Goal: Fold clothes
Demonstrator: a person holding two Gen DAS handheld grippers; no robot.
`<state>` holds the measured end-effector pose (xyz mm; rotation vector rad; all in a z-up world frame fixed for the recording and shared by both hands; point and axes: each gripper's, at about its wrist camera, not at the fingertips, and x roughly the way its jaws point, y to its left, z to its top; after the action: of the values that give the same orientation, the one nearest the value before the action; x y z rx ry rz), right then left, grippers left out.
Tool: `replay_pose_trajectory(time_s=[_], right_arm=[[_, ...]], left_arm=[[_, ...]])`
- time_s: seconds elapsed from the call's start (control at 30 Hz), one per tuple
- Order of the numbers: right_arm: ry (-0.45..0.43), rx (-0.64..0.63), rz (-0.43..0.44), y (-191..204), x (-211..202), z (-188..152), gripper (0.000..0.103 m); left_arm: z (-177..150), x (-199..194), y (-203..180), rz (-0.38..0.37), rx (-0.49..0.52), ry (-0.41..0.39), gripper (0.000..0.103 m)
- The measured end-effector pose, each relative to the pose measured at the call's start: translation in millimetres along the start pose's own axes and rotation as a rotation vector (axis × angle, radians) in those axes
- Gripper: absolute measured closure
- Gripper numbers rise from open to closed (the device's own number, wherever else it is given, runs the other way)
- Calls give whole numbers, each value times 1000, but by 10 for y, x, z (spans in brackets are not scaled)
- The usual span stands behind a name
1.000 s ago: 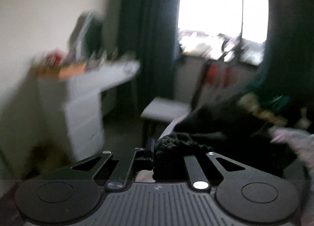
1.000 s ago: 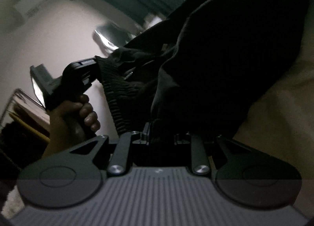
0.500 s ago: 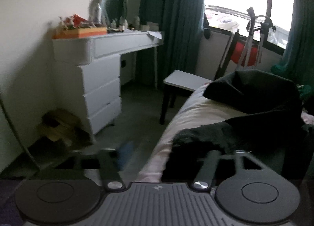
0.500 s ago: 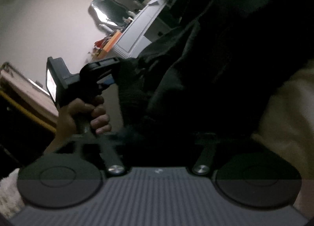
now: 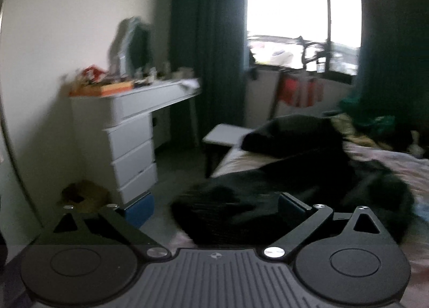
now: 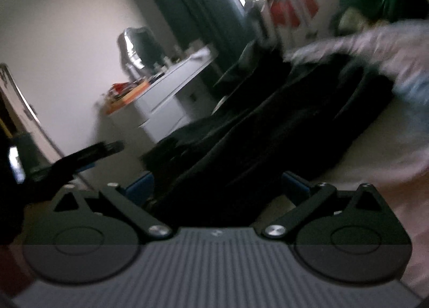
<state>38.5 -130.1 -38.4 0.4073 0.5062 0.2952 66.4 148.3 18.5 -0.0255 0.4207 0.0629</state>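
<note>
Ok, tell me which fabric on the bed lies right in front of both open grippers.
The black garment, spread dark across the bed's near edge. The pale pinkish cloth lies farther back, to the right.

Daylight floods through a bright window (image 5: 303, 21) flanked by dark green curtains (image 5: 209, 40) in a bedroom with pale walls (image 5: 67, 26). A cluttered white dresser (image 5: 128, 131) stands beside a bed (image 5: 396, 163); a mirror (image 5: 131, 45) tops it.
</note>
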Motion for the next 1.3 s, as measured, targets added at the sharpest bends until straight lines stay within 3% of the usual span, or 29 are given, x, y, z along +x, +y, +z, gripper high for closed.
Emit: replay_pose_trajectory(time_s=[0.13, 0.27, 0.47, 0.6, 0.7, 1.3], right_arm=[[-75, -71, -117, -326, -461, 209, 0], [-132, -105, -214, -648, -724, 383, 0], [-190, -131, -274, -1020, -703, 381, 0], [-182, -71, -293, -1325, -568, 182, 0], [-180, -69, -301, -1328, -512, 155, 0], [-82, -80, -357, -1256, -295, 10, 0]], left_arm=[[-80, -363, -533, -89, -28, -12, 3], [-175, -587, -1077, -153, 9, -11, 3], [-424, -502, -1527, -200, 60, 1, 3], [-650, -312, -1581, -208, 61, 49, 3], [-762, -189, -1581, -208, 62, 86, 4], [-730, 52, -1340, -144, 7, 180, 4]])
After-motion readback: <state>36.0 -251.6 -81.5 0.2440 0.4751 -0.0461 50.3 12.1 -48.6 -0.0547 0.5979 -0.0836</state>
